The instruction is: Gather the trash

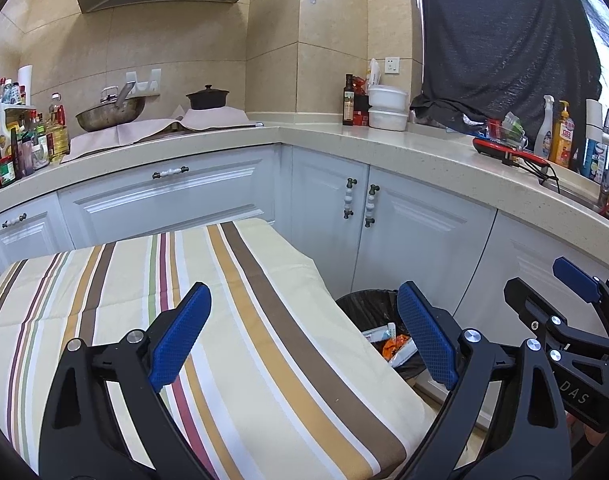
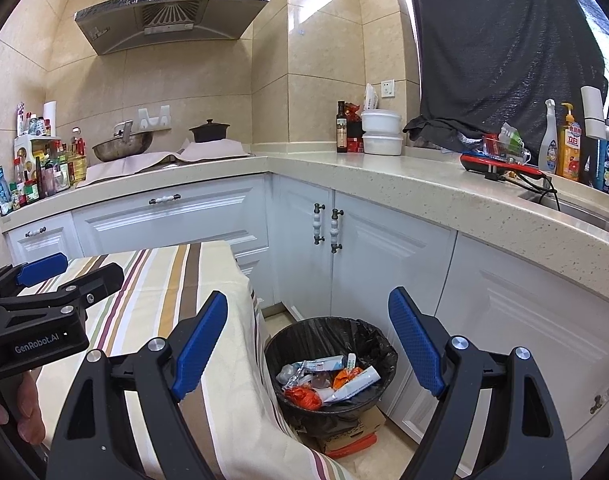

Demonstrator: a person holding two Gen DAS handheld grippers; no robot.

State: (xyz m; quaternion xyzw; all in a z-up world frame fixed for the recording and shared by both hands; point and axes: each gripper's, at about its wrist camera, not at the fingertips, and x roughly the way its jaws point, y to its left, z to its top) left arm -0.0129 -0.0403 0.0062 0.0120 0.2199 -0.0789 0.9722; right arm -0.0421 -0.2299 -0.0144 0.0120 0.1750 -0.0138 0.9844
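A round bin with a black liner [image 2: 374, 344] stands on the floor beside a table under a striped cloth [image 2: 152, 292]. It holds several pieces of trash [image 2: 328, 378]: white tubes, orange wrappers, crumpled foil. My right gripper [image 2: 308, 340] is open and empty above the bin. My left gripper [image 1: 304, 332] is open and empty over the striped cloth [image 1: 144, 280], with the bin [image 1: 364, 304] partly hidden behind its right finger. The right gripper [image 1: 544, 300] shows at the right of the left wrist view; the left gripper [image 2: 60, 276] shows at the left of the right wrist view.
White cabinets [image 2: 384, 248] line the corner under a beige countertop [image 2: 384, 176]. On it are a wok [image 2: 122, 146], a dark pot [image 2: 210, 130], white containers [image 2: 382, 132], bottles [image 2: 568, 148] and a red device [image 2: 500, 164]. A cardboard box [image 2: 352, 432] lies under the bin.
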